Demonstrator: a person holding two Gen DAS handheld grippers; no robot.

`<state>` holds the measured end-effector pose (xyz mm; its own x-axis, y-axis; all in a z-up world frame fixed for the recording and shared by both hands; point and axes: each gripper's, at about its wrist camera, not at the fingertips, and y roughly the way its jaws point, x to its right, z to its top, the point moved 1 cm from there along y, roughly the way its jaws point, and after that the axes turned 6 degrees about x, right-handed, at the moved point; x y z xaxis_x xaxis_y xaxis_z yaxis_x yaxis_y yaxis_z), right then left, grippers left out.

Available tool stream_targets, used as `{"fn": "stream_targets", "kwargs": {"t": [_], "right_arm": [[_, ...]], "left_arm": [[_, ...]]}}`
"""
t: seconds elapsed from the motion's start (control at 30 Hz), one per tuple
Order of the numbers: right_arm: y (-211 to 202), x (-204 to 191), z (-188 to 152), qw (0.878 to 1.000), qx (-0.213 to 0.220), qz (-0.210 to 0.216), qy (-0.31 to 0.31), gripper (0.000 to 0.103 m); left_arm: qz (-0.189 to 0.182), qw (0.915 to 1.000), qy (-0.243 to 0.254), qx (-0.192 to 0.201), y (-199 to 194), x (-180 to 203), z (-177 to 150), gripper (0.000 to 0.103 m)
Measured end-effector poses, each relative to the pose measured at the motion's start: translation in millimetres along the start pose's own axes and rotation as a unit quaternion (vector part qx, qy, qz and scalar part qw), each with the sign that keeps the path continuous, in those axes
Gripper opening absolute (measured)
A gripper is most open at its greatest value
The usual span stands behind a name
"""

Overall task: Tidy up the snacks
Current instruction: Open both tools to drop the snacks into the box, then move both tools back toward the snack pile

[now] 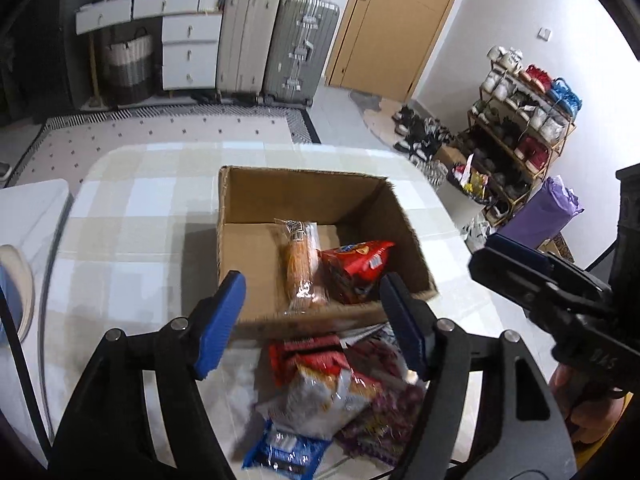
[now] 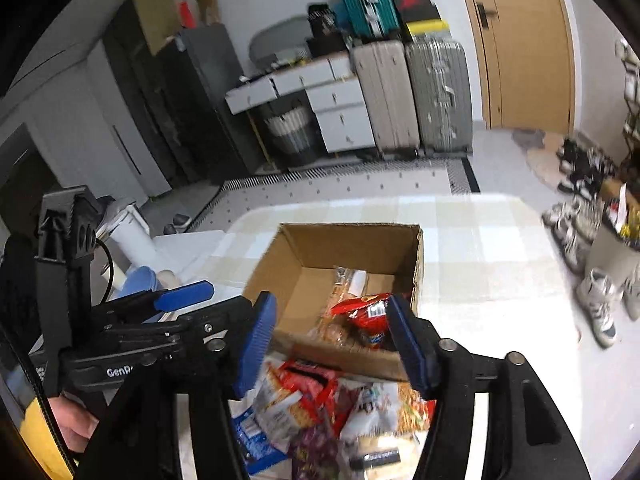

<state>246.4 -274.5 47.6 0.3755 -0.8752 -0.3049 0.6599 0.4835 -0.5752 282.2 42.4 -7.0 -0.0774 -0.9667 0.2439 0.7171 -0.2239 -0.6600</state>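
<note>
Cardboard box [image 1: 256,200], mid-frame on checked table [image 1: 132,200], holds an orange packet [image 1: 301,268] and red bag [image 1: 356,268]; loose snacks [image 1: 332,396] heaped below; left gripper [image 1: 312,320] and right gripper [image 2: 332,344] both released, empty.

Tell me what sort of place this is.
Most likely a lived-in home, near the entrance: suitcases stand by a wooden door, a shoe rack is packed with shoes, and the cardboard box of snacks sits on a table with a checked cloth.
</note>
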Motion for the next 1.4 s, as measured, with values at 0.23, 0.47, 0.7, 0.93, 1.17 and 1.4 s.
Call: {"fn": "stream_targets", "kwargs": {"t": [0.23,0.47,0.7,0.93,1.17,1.4], "right_arm": [[-74,-23,-27,0.997,0.065,0.000,-0.030,0.072],[-150,-62,-68,0.981,0.170,-0.031,-0.092,0.102],[-186,-78,-114,0.971,0.211,0.006,-0.111,0.102],[-183,-67,-144,0.972,0.217,0.009,-0.086,0.102],[-163,-46,-170,0.979,0.193,-0.038,-0.063,0.102],[-139,-35,-183,0.986,0.158,-0.030,-0.043,0.102]], "left_arm": [[0.028,0.9976,0.008,0.062,-83,18,-23,0.079],[0.053,0.9900,0.014,0.130,-168,34,-54,0.084],[0.051,0.9843,-0.016,0.168,-220,27,-91,0.102],[0.099,0.9760,0.009,0.194,-232,23,-130,0.102],[0.117,0.9764,0.031,0.179,-204,10,-176,0.102],[0.110,0.9849,0.036,0.129,-154,5,-191,0.102]]}}
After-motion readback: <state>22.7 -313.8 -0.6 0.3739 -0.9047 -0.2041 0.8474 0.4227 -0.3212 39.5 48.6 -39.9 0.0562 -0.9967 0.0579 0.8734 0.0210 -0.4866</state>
